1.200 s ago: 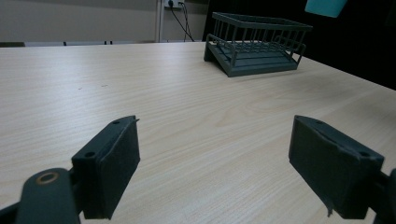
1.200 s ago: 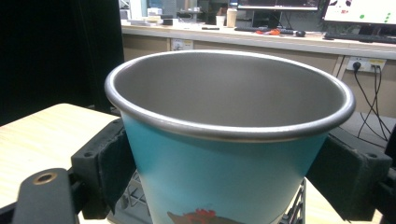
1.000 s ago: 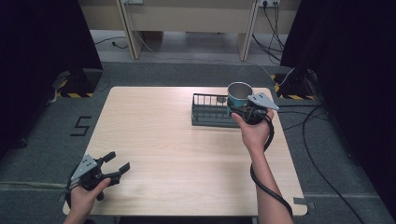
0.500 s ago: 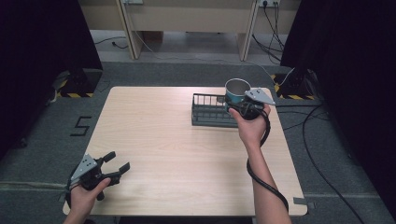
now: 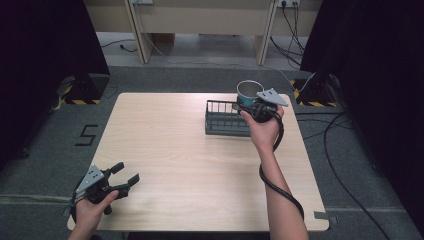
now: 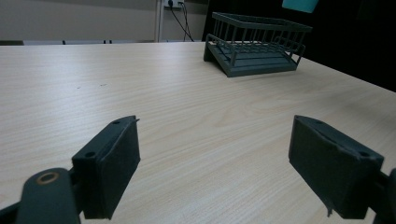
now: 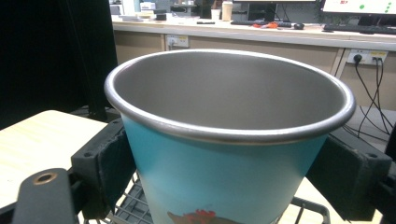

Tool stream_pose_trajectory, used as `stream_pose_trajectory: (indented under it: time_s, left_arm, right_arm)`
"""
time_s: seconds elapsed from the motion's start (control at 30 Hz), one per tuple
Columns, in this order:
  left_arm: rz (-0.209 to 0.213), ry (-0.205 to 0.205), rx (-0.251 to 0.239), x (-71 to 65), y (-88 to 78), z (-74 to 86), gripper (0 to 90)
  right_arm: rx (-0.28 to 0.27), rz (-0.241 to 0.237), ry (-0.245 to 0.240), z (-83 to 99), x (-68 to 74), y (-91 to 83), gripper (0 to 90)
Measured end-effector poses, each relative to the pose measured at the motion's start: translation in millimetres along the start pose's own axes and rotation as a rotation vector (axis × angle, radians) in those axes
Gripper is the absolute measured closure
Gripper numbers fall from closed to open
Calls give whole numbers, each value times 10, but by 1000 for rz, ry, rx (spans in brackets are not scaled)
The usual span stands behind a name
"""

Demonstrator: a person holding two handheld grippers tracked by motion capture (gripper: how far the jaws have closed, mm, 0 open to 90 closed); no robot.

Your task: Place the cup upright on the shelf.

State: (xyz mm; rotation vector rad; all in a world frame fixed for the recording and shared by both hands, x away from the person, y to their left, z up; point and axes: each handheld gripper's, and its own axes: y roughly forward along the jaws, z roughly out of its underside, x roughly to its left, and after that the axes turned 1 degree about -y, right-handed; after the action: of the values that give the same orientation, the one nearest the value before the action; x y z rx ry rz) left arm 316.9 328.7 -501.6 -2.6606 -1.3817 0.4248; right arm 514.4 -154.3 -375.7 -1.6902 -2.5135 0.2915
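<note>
Held upright over the right end of the dark wire rack (image 5: pixel 227 118), near the tabletop's far right corner: a teal metal cup (image 5: pixel 248 92) with a steel rim, clamped at its sides between the jaws of the right gripper (image 5: pixel 252 106). Seen close in the right gripper view, the cup (image 7: pixel 229 140) empty inside, a red printed mark low on its wall, and rack wires (image 7: pixel 135 205) directly beneath. Carried as far as the rack, then, but apparently not yet set down; whether the base already touches the wires hard to say from these angles. Left to do, by the look of it: lowering the cup into the rack and letting go.

Idle at the tabletop's near left corner: the left gripper (image 5: pixel 123 176), jaws spread wide and holding nothing, pointed across the bare wood (image 6: pixel 187 107) toward the rack (image 6: pixel 254 49) well away from it. No part in the work at this stage, on this evidence.
</note>
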Motion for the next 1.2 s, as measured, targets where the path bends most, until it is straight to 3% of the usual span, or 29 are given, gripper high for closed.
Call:
stream_pose_trajectory:
  time_s: [1.2]
  left_arm:
    - [7,-3,-5,-1,-4,-4,158]
  right_arm:
    - [41,10,37,16,72,347,156]
